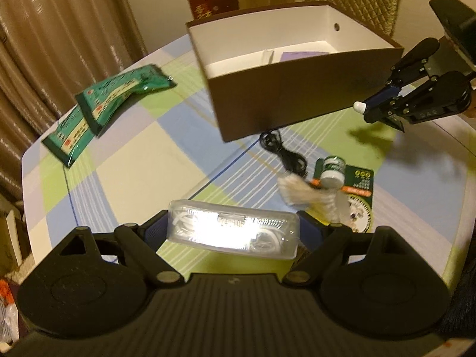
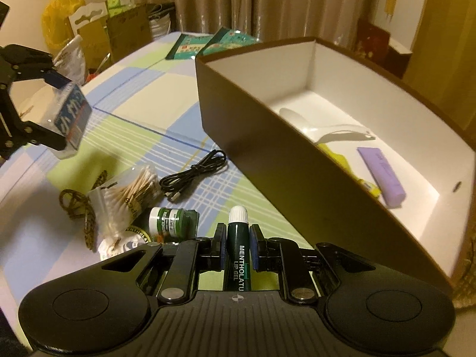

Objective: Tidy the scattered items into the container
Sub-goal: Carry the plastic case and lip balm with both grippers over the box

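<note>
The left tongs stand wide and are clamped across the ends of a clear plastic case with white contents, held above the bench, which wears a checked cloth of green, blue and cream; the right tongs are nearly together, gripping a dark green lip-gel tube with a white cap that points forward, also clear of the cloth. The brown cardboard box with a white inside sits on the far part of the bench, just ahead and to the right of the right tongs; in it lie a white plastic spoon, a lilac oblong block and something yellow. Still on the cloth: a coiled black cable near the box wall; a clear bag of cotton swabs; a small green jar with a white band lying on its side just beside the bag; two green foil packets, overlapping, well apart from the rest.
</note>
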`<action>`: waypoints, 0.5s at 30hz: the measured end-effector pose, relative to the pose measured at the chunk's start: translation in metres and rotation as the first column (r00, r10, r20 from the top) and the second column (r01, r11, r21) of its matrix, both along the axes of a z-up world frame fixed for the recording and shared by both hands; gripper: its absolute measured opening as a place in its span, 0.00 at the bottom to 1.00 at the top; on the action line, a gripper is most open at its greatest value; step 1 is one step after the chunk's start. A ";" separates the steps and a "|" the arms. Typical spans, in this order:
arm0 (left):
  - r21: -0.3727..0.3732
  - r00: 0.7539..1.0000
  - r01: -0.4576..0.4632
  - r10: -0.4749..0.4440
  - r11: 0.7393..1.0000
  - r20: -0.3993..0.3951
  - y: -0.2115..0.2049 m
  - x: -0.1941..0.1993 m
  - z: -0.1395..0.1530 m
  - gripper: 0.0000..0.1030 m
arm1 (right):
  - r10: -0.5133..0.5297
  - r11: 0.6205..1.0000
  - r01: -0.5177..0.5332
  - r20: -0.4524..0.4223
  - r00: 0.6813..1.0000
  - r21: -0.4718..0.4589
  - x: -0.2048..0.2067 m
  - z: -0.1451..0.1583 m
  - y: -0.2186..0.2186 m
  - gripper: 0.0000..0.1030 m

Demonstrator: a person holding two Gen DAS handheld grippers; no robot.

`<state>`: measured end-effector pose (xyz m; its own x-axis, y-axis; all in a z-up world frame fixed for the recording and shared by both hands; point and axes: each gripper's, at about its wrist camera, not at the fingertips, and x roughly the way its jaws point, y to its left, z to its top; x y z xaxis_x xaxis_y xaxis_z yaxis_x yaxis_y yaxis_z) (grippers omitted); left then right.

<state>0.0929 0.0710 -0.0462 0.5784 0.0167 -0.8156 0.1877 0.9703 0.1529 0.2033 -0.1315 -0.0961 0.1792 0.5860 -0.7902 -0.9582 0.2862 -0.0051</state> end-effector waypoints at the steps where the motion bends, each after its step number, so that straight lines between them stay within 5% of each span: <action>1: 0.003 1.000 0.007 -0.007 1.000 0.003 -0.003 0.002 0.001 0.84 | -0.003 1.000 0.003 -0.002 1.000 0.010 0.000 0.004 -0.005 0.12; 15: 0.053 0.991 0.098 -0.102 0.994 0.082 -0.043 0.043 0.030 0.84 | -0.032 0.988 0.035 -0.019 0.999 0.149 0.013 0.066 -0.047 0.12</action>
<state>0.1357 0.0283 -0.0164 0.6463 -0.0058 -0.7631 0.2674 0.9383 0.2193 0.2168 -0.1782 -0.0296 0.1885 0.6916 -0.6973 -0.9476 0.3145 0.0558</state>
